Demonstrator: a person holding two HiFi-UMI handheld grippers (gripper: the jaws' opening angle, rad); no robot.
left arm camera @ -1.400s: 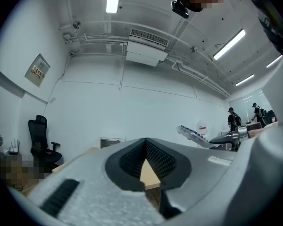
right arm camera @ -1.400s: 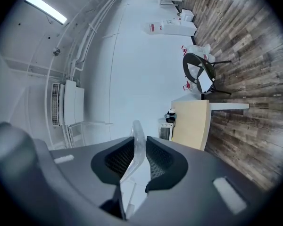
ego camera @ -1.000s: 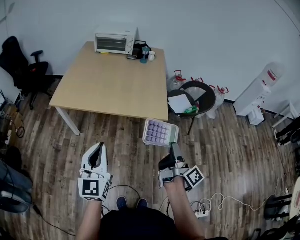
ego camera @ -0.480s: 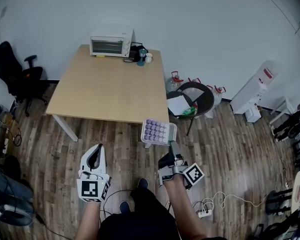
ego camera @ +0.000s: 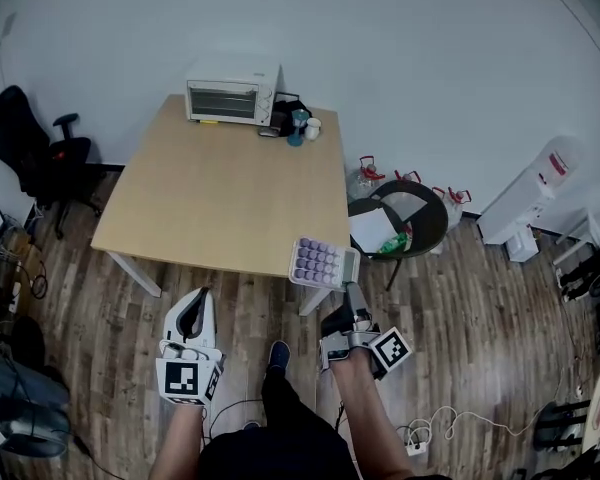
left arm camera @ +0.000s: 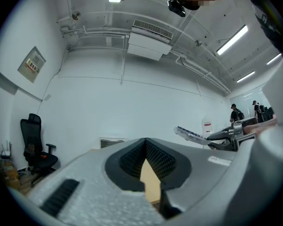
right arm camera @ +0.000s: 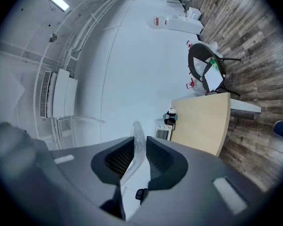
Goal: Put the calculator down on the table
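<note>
Purple-keyed calculator is clamped by its near edge in our right hand-held gripper, keys up and level so it can land flat, at the counter's near corner. Our left hand-held gripper is closed, empty and off to the side.

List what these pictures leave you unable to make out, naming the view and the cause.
- Display and key print of the calculator: too small in the head view, and edge-on between the jaws of the right gripper in the right gripper view.
- The small items beside the toaster oven on the table: too small in the head view to name.
- Print on the wall notice: too small in the left gripper view.
</note>
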